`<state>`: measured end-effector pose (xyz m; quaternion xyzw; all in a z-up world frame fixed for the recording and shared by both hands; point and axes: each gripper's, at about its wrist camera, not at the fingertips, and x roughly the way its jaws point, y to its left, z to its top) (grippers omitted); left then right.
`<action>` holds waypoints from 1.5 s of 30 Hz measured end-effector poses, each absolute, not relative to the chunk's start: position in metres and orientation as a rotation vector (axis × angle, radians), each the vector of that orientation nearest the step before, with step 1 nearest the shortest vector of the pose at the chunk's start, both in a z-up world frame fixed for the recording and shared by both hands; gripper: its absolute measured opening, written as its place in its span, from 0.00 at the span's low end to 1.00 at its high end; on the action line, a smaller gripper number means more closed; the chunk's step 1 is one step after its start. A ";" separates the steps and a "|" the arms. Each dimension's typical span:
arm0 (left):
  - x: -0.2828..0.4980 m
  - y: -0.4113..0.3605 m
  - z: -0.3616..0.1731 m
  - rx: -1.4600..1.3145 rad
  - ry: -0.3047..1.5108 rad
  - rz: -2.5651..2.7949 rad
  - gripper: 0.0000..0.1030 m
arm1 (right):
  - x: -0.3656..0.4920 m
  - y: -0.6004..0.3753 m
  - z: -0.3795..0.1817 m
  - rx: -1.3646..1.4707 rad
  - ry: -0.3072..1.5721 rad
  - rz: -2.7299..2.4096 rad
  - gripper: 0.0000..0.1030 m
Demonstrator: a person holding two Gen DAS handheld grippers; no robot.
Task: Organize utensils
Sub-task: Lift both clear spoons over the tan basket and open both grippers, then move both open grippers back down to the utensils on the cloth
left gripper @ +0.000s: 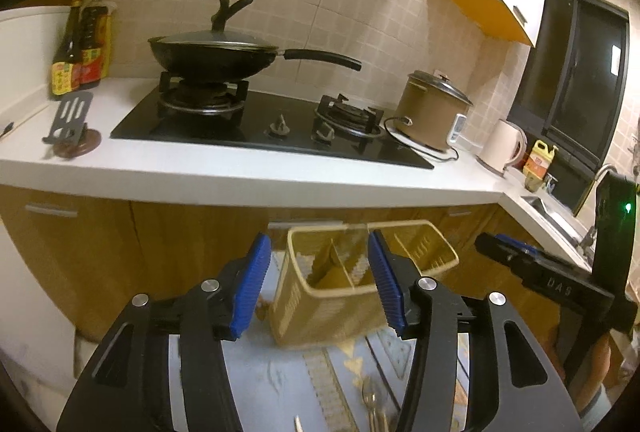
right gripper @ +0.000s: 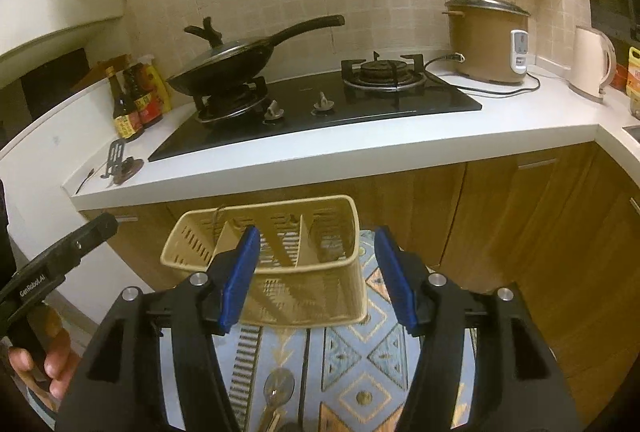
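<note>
A beige slotted utensil holder (left gripper: 332, 292) with inner dividers stands on a patterned cloth (left gripper: 280, 384); in the right wrist view the same holder (right gripper: 280, 256) sits just ahead of the fingers. My left gripper (left gripper: 320, 284) is open, its blue pads either side of the holder without pressing it. My right gripper (right gripper: 316, 276) is open too, nothing between its pads. A spoon (right gripper: 276, 388) lies on the cloth under the right gripper. A fork-like utensil (left gripper: 372, 408) lies low in the left wrist view. The other gripper (left gripper: 540, 272) shows at the right, and the left gripper's finger (right gripper: 60, 256) at the left.
A white countertop (left gripper: 240, 172) carries a black gas hob (left gripper: 280, 128), a lidded wok (left gripper: 212, 52), sauce bottles (left gripper: 80, 48), a phone stand (left gripper: 68, 120), a rice cooker (left gripper: 432, 112) and a kettle (left gripper: 504, 148). Wooden cabinet doors (right gripper: 520, 224) stand behind the holder. A hand (right gripper: 52, 360) grips the left tool.
</note>
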<state>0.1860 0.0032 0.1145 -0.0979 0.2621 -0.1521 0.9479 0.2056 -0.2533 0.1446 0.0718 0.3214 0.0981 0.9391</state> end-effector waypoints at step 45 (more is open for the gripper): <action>0.100 0.026 -0.021 -0.251 0.998 -0.334 0.29 | 0.072 -0.113 -0.014 -0.212 1.144 0.463 0.12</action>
